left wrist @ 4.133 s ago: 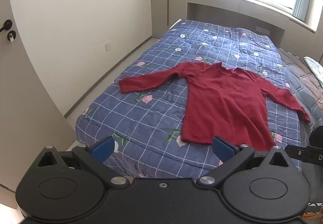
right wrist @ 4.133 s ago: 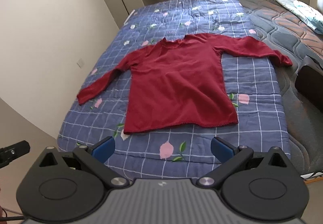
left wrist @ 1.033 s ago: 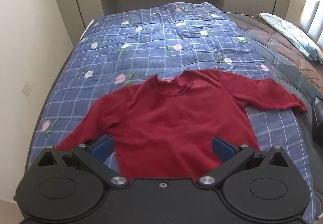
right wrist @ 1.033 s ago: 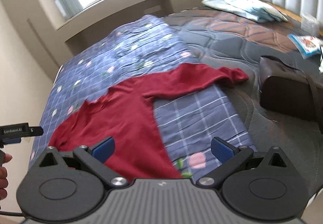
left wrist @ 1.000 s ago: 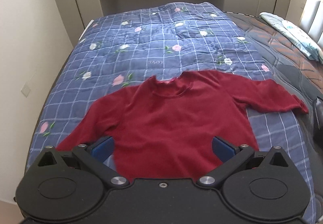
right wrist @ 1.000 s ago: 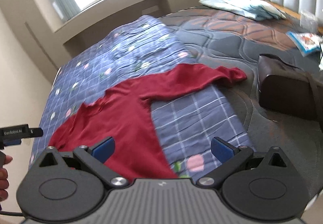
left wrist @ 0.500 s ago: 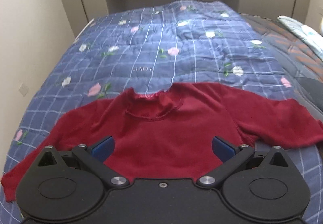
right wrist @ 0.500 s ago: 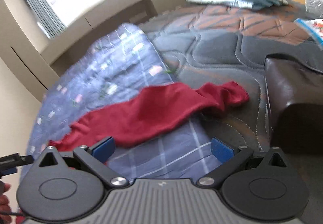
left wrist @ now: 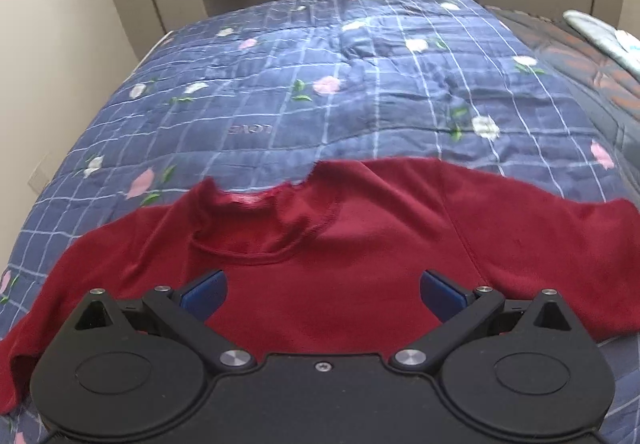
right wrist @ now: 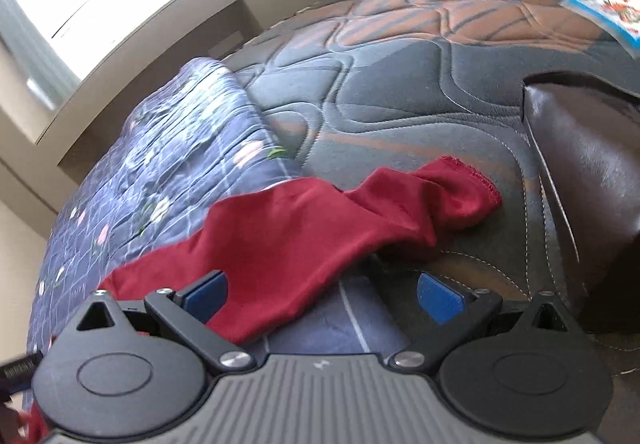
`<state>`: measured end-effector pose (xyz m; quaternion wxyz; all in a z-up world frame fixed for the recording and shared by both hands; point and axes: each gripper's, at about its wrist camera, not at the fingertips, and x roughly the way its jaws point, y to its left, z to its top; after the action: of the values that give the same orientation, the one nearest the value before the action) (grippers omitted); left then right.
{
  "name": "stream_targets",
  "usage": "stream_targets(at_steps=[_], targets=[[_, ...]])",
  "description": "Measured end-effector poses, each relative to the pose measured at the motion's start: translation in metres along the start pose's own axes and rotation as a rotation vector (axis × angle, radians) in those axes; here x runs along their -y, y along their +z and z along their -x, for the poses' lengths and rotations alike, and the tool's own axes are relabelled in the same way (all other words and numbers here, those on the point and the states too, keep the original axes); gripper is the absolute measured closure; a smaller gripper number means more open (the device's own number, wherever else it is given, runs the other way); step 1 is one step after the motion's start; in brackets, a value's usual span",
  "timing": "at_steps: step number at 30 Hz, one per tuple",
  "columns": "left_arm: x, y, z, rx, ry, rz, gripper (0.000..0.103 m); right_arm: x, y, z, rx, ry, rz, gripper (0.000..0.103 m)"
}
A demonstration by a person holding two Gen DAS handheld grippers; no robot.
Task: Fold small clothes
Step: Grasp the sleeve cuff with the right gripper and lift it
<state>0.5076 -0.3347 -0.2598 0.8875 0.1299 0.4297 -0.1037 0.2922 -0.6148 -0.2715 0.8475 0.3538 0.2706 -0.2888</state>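
1. While the red top (left wrist: 360, 252) lay spread flat on the blue checked quilt (left wrist: 320, 92), the left gripper (left wrist: 322, 290) hung over its chest just below the collar, jaws wide apart and empty.
2. The right gripper (right wrist: 322, 296) was likewise spread, empty, above the crumpled sleeve (right wrist: 360, 220) trailing onto the dark mattress (right wrist: 400, 92) beside a brown bag (right wrist: 592, 180).

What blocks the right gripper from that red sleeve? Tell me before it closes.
Nothing visible does. The right gripper is open, and the sleeve of the red top lies bare on the quilt, already reaching between the fingers. The brown bag sits off to the right, beyond the cuff.
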Motion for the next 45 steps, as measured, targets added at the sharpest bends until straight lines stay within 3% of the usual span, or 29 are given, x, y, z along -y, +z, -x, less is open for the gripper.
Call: stream_targets(at_steps=[10, 14, 20, 27, 30, 32, 34, 40, 45], targets=[[0.029, -0.016, -0.033, -0.041, -0.025, -0.049, 0.001, 0.027, 0.014, -0.031, 0.048, -0.103, -0.220, 0.000], [0.027, -0.019, -0.040, -0.053, -0.019, -0.037, 0.001, 0.035, 0.021, -0.042, 0.112, -0.186, -0.305, 0.010], [0.018, -0.023, -0.047, -0.057, 0.002, -0.023, 0.001, 0.046, 0.037, -0.062, 0.150, -0.299, -0.325, 0.022], [0.007, -0.022, -0.051, -0.069, -0.003, 0.019, 0.001, 0.054, 0.042, -0.077, 0.121, -0.355, -0.285, 0.044], [0.006, -0.020, -0.048, -0.067, 0.009, 0.008, 0.001, 0.055, 0.042, -0.076, 0.126, -0.350, -0.259, 0.058], [0.005, -0.019, -0.045, -0.068, 0.020, 0.000, 0.001, 0.052, 0.042, -0.073, 0.129, -0.352, -0.236, 0.075], [0.004, -0.017, -0.040, -0.061, 0.023, -0.003, 0.001, 0.048, 0.044, -0.069, 0.141, -0.344, -0.199, 0.081], [-0.005, -0.005, -0.023, -0.043, 0.021, 0.016, 0.001, 0.019, 0.054, -0.041, 0.201, -0.298, -0.037, 0.084], [-0.025, 0.007, -0.007, -0.003, -0.004, 0.057, 0.001, -0.037, 0.064, -0.010, 0.265, -0.195, 0.171, 0.084]])
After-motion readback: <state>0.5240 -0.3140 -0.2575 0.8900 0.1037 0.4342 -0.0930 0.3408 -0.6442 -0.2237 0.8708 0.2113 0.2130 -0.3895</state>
